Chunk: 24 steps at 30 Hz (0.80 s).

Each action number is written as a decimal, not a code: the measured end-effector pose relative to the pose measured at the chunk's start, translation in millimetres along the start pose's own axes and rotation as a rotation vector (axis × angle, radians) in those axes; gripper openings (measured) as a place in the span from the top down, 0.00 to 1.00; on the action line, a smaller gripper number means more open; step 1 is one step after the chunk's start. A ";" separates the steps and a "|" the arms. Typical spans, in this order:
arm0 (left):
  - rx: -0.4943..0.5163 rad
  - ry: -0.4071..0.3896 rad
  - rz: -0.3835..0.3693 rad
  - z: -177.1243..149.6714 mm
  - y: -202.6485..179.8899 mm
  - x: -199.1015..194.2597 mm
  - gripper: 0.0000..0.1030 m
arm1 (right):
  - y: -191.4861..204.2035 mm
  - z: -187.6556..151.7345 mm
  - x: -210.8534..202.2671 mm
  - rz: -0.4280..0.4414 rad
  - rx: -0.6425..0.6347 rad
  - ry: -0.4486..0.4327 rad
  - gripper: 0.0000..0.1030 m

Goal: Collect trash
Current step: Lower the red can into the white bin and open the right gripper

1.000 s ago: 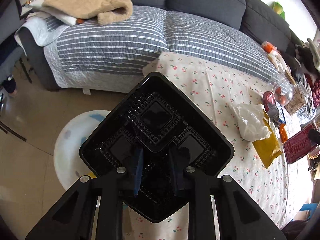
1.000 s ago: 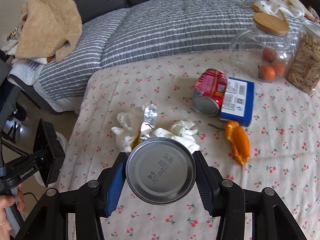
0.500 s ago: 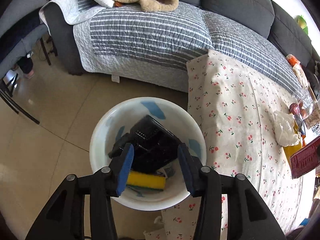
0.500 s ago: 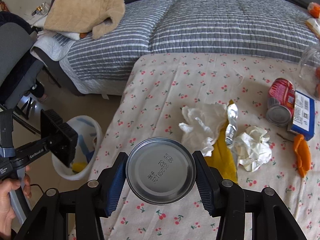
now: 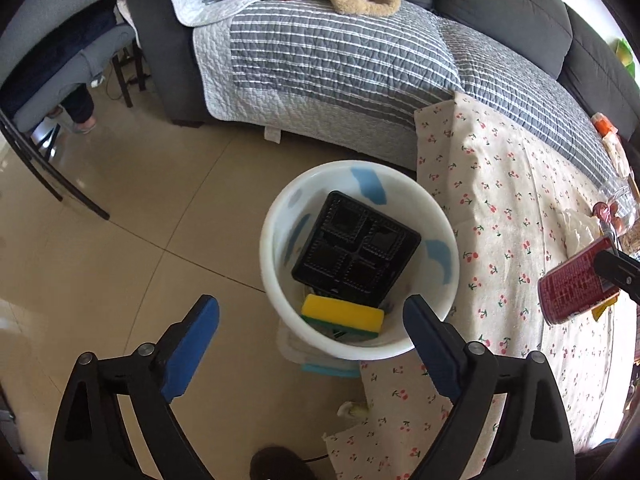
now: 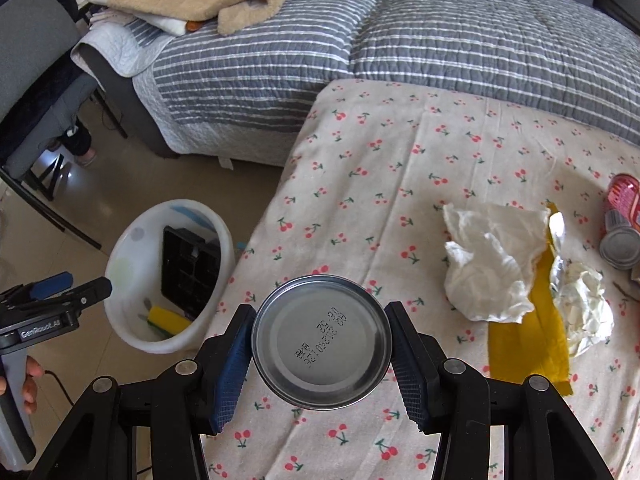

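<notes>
left tool (image 5: pixel 312 332) now spread wide, black tray (image 5: pixel 355 255) dropped in bin (image 5: pixel 276 216)

Bin on the floor beside the tabletop

The bin (image 5: pixel 276 288) holds a tray (image 5: pixel 356 250) and a sponge (image 5: pixel 342 316); crumpled tissue (image 6: pixel 494 262) lies on the tabletop (image 6: pixel 380 184), sofa (image 6: pixel 440 40) behind.

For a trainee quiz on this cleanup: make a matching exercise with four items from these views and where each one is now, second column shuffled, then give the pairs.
Items
1. black tray
2. held can
3. white tissue
4. yellow sponge

Places
A. on the cherry-print cloth
B. between the right gripper fingers
C. leaning inside the white bin
D. at the bottom of the bin, under the tray's lower edge

Pairs: 1-C, 2-B, 3-A, 4-D
</notes>
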<state>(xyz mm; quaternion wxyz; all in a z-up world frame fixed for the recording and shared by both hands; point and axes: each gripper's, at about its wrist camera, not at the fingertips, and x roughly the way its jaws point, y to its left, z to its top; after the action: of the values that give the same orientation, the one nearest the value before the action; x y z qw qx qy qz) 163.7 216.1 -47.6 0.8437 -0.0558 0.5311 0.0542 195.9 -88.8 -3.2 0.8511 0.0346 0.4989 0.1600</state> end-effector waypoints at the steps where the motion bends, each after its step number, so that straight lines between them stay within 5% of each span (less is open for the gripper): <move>1: -0.010 0.005 0.005 -2.3 5.0 -0.1 0.08 | 8.8 2.5 5.1 0.006 -0.010 0.003 0.45; 10: -0.005 0.002 0.055 -15.4 34.4 -3.3 0.08 | 91.6 21.6 61.3 0.058 -0.052 0.003 0.45; 16: -0.011 0.003 0.035 -13.6 40.5 -3.8 0.08 | 111.0 31.2 89.0 0.105 -0.011 0.015 0.44; 19: -0.006 0.001 0.036 -12.2 38.9 -3.7 0.08 | 109.8 34.2 85.7 0.139 0.032 0.012 0.27; 24: -0.001 0.006 0.028 -10.7 30.3 -3.2 0.08 | 98.9 33.6 64.0 0.107 0.019 -0.015 0.19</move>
<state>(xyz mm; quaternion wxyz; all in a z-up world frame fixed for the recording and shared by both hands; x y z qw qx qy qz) 148.2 244.3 -50.4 0.8412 -0.0491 0.5344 0.0659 230.2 27.9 -18.4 0.8446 0.0705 0.4915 0.2003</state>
